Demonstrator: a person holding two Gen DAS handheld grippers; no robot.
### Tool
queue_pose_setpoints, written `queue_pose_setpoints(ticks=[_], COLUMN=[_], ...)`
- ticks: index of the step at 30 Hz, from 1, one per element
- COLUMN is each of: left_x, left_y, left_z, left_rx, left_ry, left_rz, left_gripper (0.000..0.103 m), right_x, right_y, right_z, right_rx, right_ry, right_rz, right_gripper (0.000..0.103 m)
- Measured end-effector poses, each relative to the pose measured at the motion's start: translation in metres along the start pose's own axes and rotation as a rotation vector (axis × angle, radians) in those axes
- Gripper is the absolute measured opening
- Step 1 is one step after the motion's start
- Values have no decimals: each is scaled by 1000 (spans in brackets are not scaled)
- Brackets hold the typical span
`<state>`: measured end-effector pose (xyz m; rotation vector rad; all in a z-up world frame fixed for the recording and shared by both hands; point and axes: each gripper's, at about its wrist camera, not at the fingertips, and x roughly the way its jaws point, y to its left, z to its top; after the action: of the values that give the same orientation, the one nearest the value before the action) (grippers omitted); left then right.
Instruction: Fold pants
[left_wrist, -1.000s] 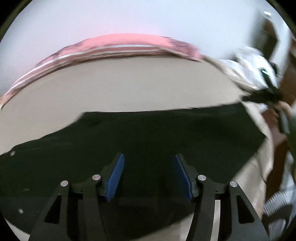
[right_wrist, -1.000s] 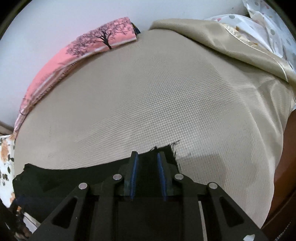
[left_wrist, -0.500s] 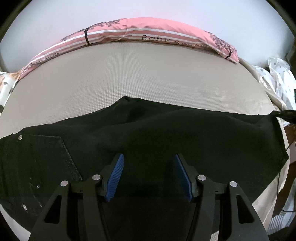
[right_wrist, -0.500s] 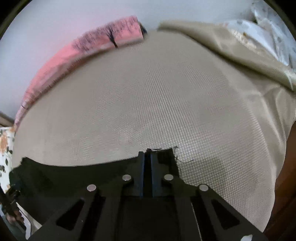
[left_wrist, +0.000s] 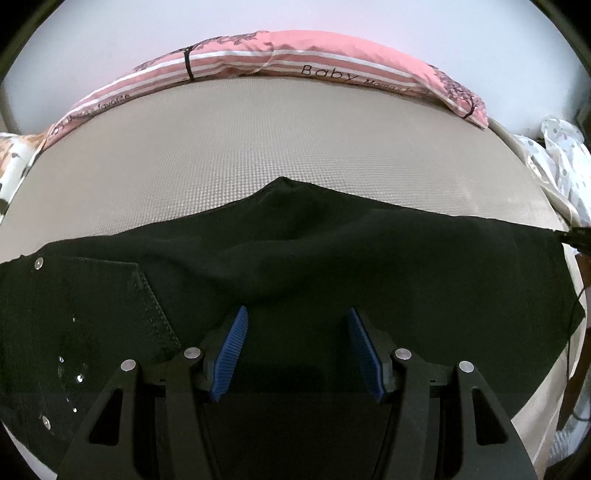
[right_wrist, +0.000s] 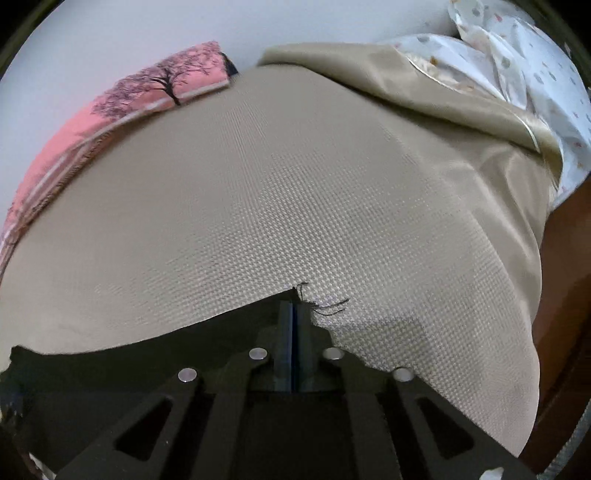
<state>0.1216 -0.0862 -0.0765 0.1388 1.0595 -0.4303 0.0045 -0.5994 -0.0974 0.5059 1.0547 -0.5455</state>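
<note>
Hem corner being pinched on the right, waist end lying to the left

The pants (left_wrist: 295, 258) are being stretched crosswise on the beige mat (left_wrist: 280, 136); the right gripper (right_wrist: 291, 321) is being kept clamped on the frayed hem corner, while the left gripper (left_wrist: 295, 350) is being held wide apart, empty, above mid-garment.

We lose the black pants (left_wrist: 332, 258) at the left and bottom edges of the left wrist view, so the waistband end is cut off there. The left gripper (left_wrist: 295, 350) covers the cloth beneath its body. On the pink pillow (left_wrist: 295, 51) we read "Baby", but the smaller words after it are too small to tell. In the right wrist view, the right gripper (right_wrist: 292, 332) hides the corner of the pants (right_wrist: 184, 343) that its fingers (right_wrist: 282, 325) press on. The dotted white sheet (right_wrist: 535, 74) runs out of frame, and the brown surface (right_wrist: 565, 277) at the right is blurred beyond naming.
</note>
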Motion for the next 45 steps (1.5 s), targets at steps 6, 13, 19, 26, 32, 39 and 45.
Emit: queue_pose_setpoints(ticks=[6, 13, 19, 26, 32, 39, 45], left_x=[-18, -28, -27, -26, -25, -25, -25], left_y=[12, 50, 54, 67, 82, 80, 78], left_z=[6, 22, 16, 8, 3, -1, -4], left_rx=[-10, -60, 8, 31, 10, 47, 69], left_ry=[-53, -91, -85, -72, -76, -90, -109], left_rz=[-56, -39, -68, -73, -106, -93, -78], left_gripper=[58, 58, 58, 58, 58, 58, 58], right_x=[-51, -73, -54, -26, -4, -17, 11], right_y=[22, 167, 322, 433, 466, 472, 485], right_z=[-5, -31, -65, -103, -118, -108, -108], right_rx=[-42, -362, -632, -819, -840, -771, -749], right_ry=[-80, 33, 160, 290, 367, 275, 285], right_rz=[-56, 315, 528, 623, 659, 761, 674], right_gripper=[13, 13, 13, 18, 24, 5, 4])
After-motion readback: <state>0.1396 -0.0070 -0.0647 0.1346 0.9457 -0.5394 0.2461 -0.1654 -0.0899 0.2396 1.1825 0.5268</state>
